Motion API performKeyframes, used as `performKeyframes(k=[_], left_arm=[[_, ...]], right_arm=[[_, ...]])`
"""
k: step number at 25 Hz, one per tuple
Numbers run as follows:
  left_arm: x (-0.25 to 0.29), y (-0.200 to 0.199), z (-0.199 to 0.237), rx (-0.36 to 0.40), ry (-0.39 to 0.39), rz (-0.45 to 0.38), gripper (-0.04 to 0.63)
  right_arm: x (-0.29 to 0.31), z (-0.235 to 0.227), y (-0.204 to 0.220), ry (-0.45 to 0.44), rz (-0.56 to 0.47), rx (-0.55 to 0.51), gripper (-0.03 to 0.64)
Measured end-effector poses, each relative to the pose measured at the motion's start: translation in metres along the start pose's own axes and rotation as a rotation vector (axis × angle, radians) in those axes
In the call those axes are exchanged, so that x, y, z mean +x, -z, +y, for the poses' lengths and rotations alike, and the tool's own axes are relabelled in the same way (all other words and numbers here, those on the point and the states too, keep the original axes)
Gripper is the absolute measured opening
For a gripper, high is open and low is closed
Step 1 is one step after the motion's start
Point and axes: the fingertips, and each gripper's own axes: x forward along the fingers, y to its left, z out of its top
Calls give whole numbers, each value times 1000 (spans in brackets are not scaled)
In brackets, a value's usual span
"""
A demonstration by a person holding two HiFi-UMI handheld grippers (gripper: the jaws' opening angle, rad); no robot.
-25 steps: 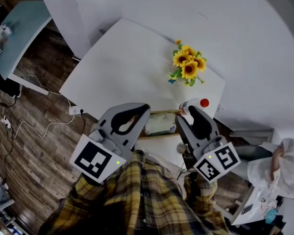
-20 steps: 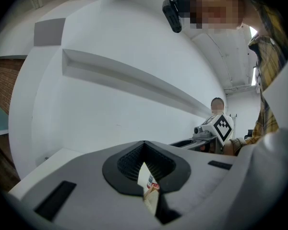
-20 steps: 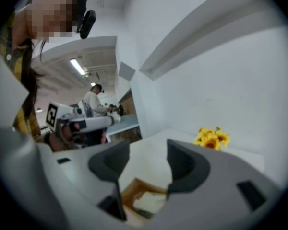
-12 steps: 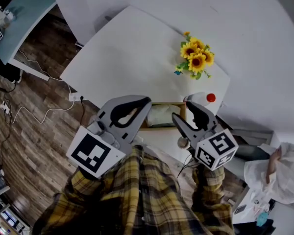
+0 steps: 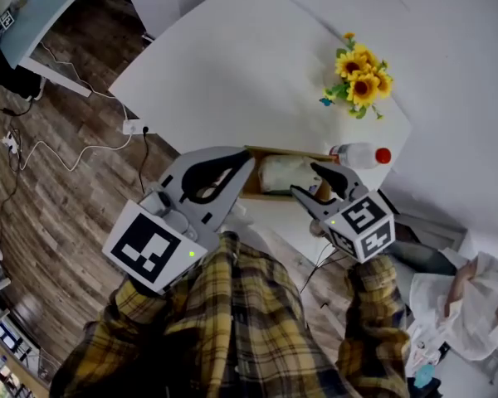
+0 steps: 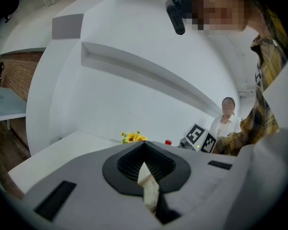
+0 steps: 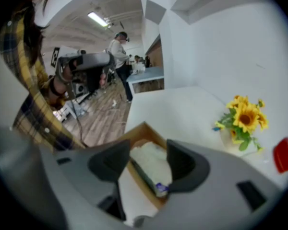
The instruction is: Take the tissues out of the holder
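1 holder (image 5: 251,187); 1 tissue pack (image 5: 284,174); 1 bottle (image 5: 358,155); 1 sunflower bunch (image 5: 361,77)

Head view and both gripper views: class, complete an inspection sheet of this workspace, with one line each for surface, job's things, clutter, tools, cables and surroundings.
Surface: white table.
Job's things: wooden holder at the table's near edge, tissues inside it.
Clutter: sunflowers; bottle with a red cap beside the holder.
Tools: left tool, jaws together, by the holder's left end; right tool, jaws have just been opening and stand apart, tissues framed between them, not gripped.
Cables: white cable and power strip on the floor.
Surroundings: wood floor; second table; person in white.
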Motion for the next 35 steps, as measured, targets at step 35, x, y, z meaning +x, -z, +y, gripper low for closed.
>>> performKeyframes(k=[35], left_arm=[[-41, 22, 26, -12, -194, 25, 14]], right_arm=[[101, -10, 105, -273, 564, -473, 115]])
